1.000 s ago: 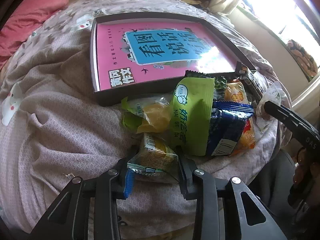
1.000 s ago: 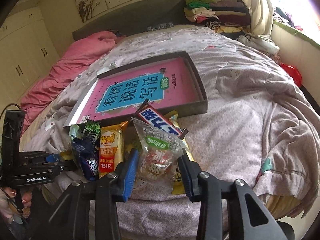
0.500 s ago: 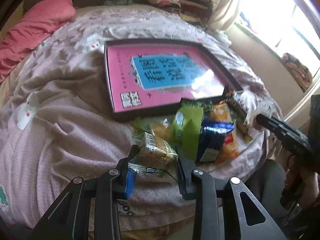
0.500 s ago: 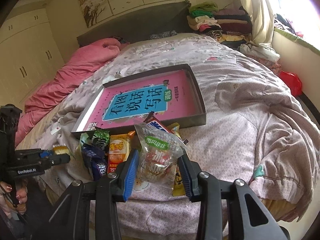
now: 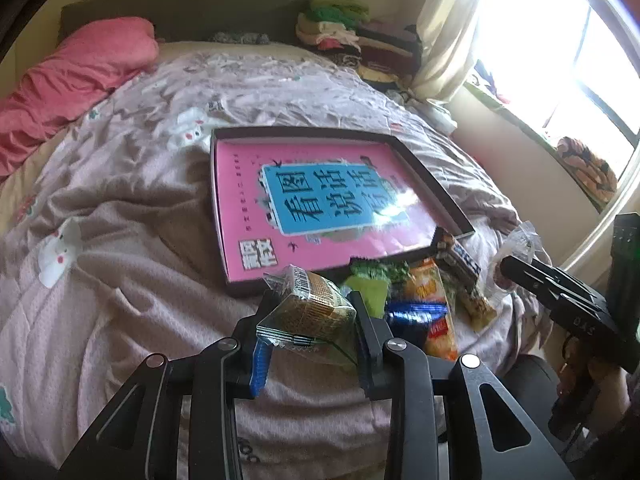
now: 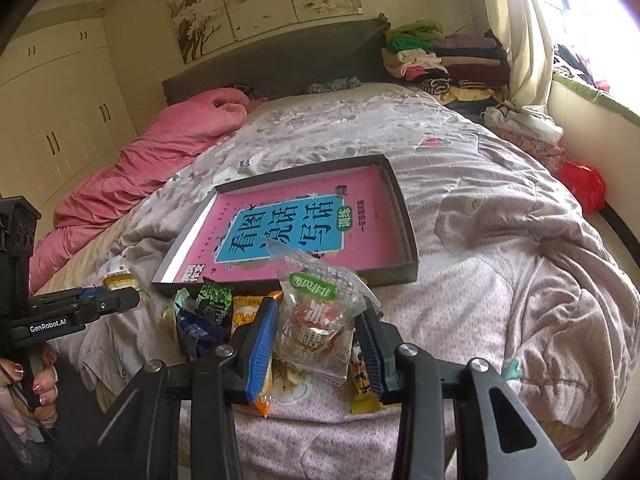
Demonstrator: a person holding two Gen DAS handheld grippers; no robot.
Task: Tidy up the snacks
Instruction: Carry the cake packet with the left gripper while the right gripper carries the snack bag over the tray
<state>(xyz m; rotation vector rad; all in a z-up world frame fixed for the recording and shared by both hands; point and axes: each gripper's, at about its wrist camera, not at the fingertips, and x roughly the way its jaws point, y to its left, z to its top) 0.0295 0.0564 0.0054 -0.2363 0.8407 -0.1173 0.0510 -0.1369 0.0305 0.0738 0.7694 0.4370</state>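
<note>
Left gripper [image 5: 312,316], low centre of the left view: clamped on a clear-wrapped biscuit pack [image 5: 308,312], both pads pressed to its sides, pack lifted clear of the quilt [image 5: 120,280]. Same gripper seen at the left edge of the right view [image 6: 132,298], a hand [image 6: 36,384] with painted nails beneath it on the handle.

Right gripper [image 6: 316,344], low centre of the right view: closed on a clear candy bag [image 6: 320,320] with a green label, blue pad on the left side, dark pad on the right, bag top fanning upward over the tray's near wall. Same gripper entering the left view from the right edge, a clear wrapper at its tip.

Tray [image 6: 408,248], dark-walled and shallow, mid-frame on the quilt, pink book [image 6: 360,216] with a blue title panel lying flat inside.

Remaining snacks heaped on the quilt just below the tray's near wall: green packet [image 5: 372,292], orange packet [image 5: 436,304], blue packet [image 5: 412,316], dark bar [image 5: 460,260] leaning on the tray corner. Another yellow pack [image 6: 120,280] apart at the left of the right view, near the left gripper's tip.

Pink blanket [image 6: 160,152] bunched at upper left, folded clothes [image 6: 432,56] stacked upper right by the curtain [image 6: 516,40].
</note>
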